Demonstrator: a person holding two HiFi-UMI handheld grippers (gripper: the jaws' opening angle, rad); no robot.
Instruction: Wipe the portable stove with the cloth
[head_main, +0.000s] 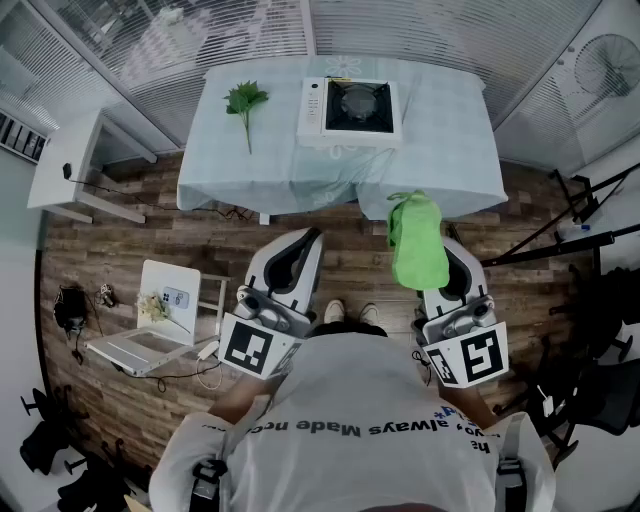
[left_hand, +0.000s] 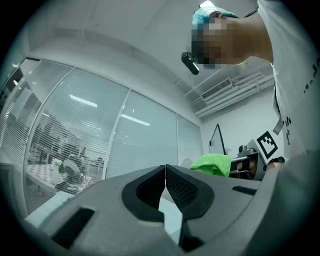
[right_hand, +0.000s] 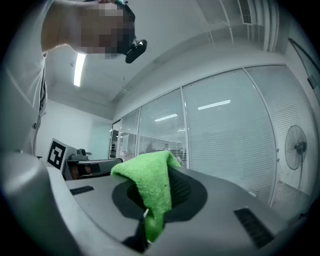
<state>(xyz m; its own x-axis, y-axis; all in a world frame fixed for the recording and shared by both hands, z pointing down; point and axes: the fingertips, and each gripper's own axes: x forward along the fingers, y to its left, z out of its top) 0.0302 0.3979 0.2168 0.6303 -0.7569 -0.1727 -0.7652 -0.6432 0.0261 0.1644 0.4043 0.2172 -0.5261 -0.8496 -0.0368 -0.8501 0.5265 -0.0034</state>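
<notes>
Left gripper (left_hand: 165, 175): you are carrying it clenched on nothing, pads meeting, low in front of you and aiming toward the table.
Right gripper (right_hand: 169, 189): you are pinching a fold of the cloth in its jaws. It is riding level beside the left one, well apart from it.
Cloth (head_main: 418, 250): it is draping over the right jaws. A green bunch is standing up past the tips and one corner is hanging down between them. It is touching nothing else.
Floor (head_main: 130, 250): you are standing on wood planks, short of the table, with bare boards lying between your feet and its near edge.
Table (head_main: 440, 130): it is sitting straight ahead of you under a pale cover that is hanging down over the near edge.
Stove (head_main: 352, 110): it is sitting by the table's far edge, about midway along, burner up and control strip at its left. Nothing is resting on it.
Sprig (head_main: 245, 105): it is lying toward the far left corner, well apart from the stove.
Done so far: the cloth is in your grip, and that looks like the only step behind you.
Left to do: the whole wipe seems to be waiting. You are probably needing to step up to the near edge, reach across, press the cloth on the stove and rub it over.
Dirt: the stove is showing too small to tell where it needs wiping.
</notes>
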